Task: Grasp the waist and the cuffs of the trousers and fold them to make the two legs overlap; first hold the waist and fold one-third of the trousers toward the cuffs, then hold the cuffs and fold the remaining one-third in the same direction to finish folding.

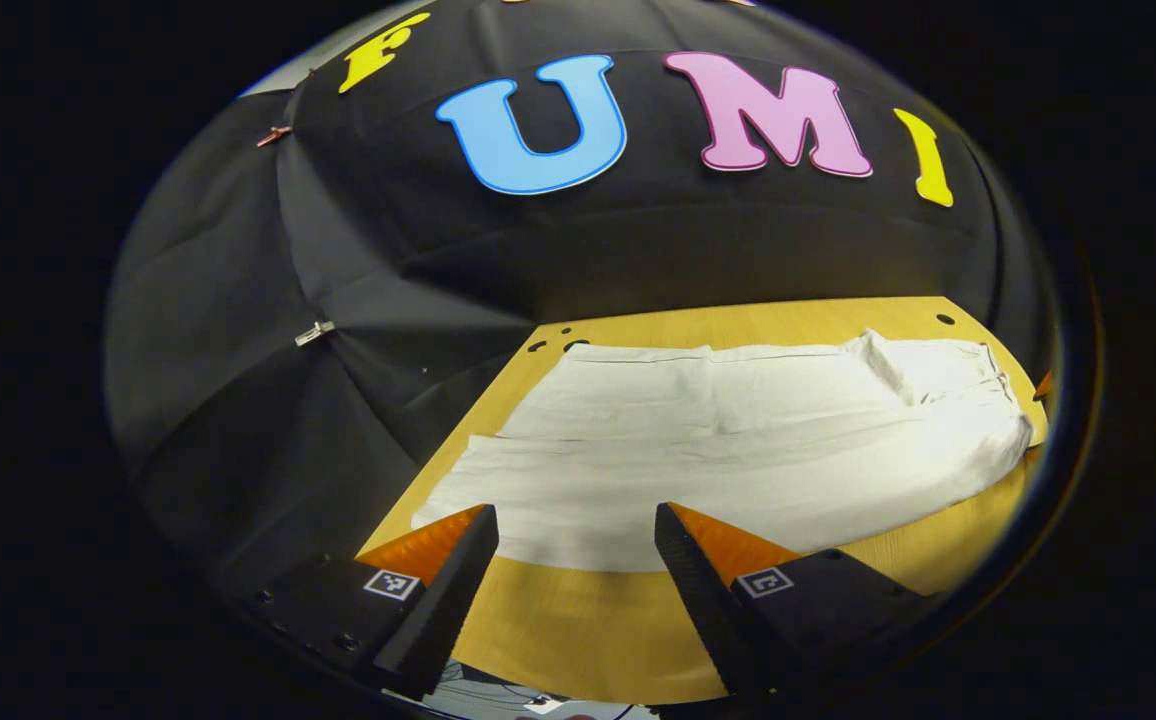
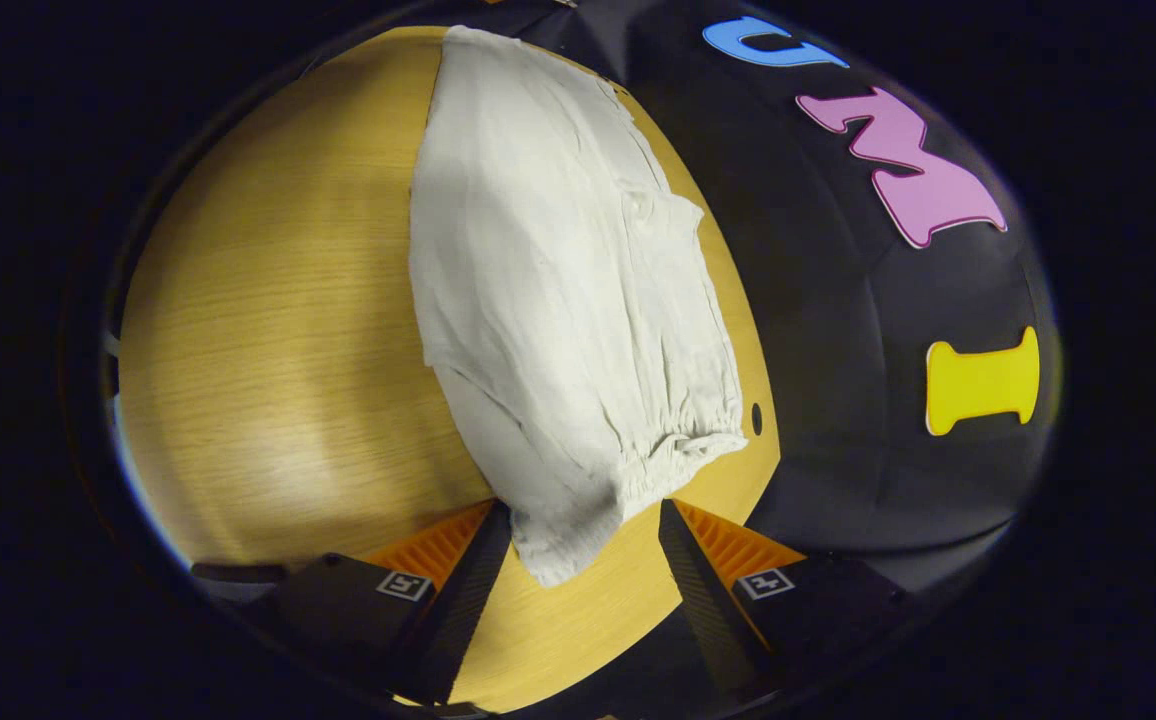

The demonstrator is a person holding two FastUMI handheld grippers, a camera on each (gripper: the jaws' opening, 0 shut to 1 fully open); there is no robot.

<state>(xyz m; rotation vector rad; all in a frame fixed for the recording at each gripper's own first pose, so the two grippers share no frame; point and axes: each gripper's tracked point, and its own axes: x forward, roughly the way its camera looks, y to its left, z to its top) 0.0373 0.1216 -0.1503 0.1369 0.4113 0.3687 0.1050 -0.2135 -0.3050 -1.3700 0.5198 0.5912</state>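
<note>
Flanking trousers [image 2: 568, 300] edges — jaws wide

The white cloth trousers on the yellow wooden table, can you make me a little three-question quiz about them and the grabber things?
1. True or false: the white cloth trousers lie flat on the yellow wooden table.
2. Which end of the trousers lies nearest the right gripper? A) the gathered elastic waist B) the cuffs
3. Fill in: the left gripper is ____, with nothing between its fingers.

Key: 1 true. 2 A. 3 open.
</note>
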